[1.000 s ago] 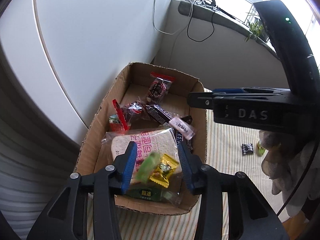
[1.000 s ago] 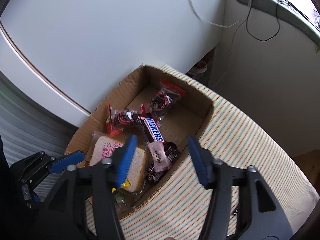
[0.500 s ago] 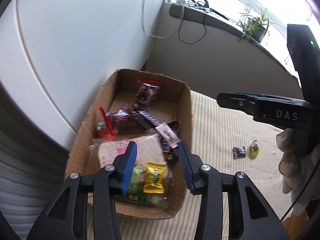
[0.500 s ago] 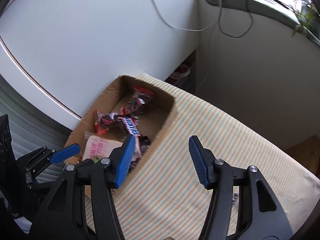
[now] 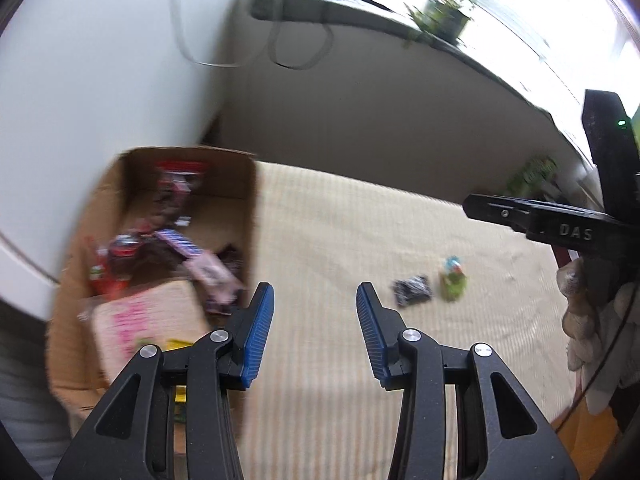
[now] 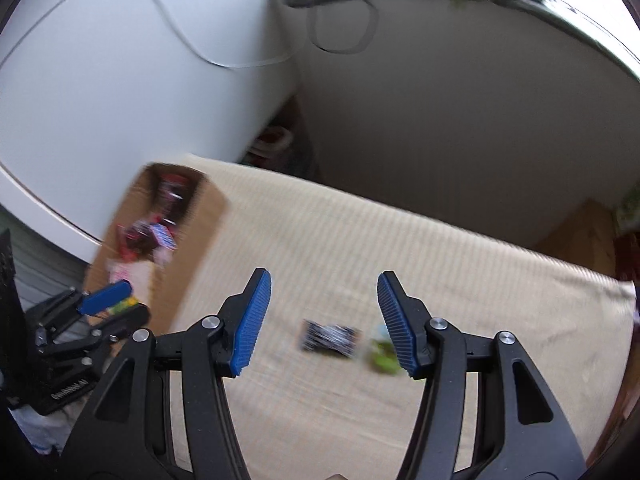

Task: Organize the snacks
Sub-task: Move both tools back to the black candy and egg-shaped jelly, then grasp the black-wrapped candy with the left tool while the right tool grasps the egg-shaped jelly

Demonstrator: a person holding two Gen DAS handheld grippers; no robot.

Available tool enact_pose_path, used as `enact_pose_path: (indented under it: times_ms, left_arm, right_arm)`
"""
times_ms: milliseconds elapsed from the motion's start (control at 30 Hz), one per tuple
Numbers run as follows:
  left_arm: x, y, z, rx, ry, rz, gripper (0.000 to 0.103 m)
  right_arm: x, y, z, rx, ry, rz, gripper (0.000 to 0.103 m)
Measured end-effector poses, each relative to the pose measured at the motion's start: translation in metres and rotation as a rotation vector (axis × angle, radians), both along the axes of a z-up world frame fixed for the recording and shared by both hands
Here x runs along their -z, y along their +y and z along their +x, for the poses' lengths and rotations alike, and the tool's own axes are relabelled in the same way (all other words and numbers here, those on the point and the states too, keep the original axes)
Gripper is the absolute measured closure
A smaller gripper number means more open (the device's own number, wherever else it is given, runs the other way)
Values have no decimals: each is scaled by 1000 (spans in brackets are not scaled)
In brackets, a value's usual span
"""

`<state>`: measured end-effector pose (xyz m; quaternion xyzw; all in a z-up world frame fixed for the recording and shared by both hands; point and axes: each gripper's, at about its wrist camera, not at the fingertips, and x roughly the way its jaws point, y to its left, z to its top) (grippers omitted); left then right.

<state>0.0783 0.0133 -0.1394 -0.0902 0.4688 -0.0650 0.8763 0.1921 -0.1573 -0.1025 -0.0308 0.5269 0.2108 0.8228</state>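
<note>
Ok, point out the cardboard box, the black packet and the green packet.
cardboard box (image 5: 250,216): left wrist view, right wall.
black packet (image 6: 329,338): right wrist view, wrapper middle.
green packet (image 5: 453,284): left wrist view, wrapper middle.

The brown corrugated cardboard box (image 5: 256,216) holds wrappers in red, dark brown, pink and yellow, plus a pale bread packet with pink print (image 5: 148,320). Beside the box, the cream cloth with fine tan stripes (image 5: 360,224) carries a small black packet with white markings (image 6: 330,338) and a green sweet wrapper (image 6: 382,352). Both grippers show black arms and ribbed blue pads (image 6: 252,320).
</note>
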Motion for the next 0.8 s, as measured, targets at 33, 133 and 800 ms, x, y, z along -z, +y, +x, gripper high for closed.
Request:
enact_pose_path:
  times_ms: [33,133,800]
  left_arm:
    - [2,-7,2,24,3,0,61]
    - [9,-33,8,123,16,5,61]
    - [78,-129,64,537,147,160,62]
  right_arm:
    - [7,-12,1,27,20,-17,45]
    - [24,-37,-1,64,60,-28,45]
    - [93,-49,4,-14,212,-8,48]
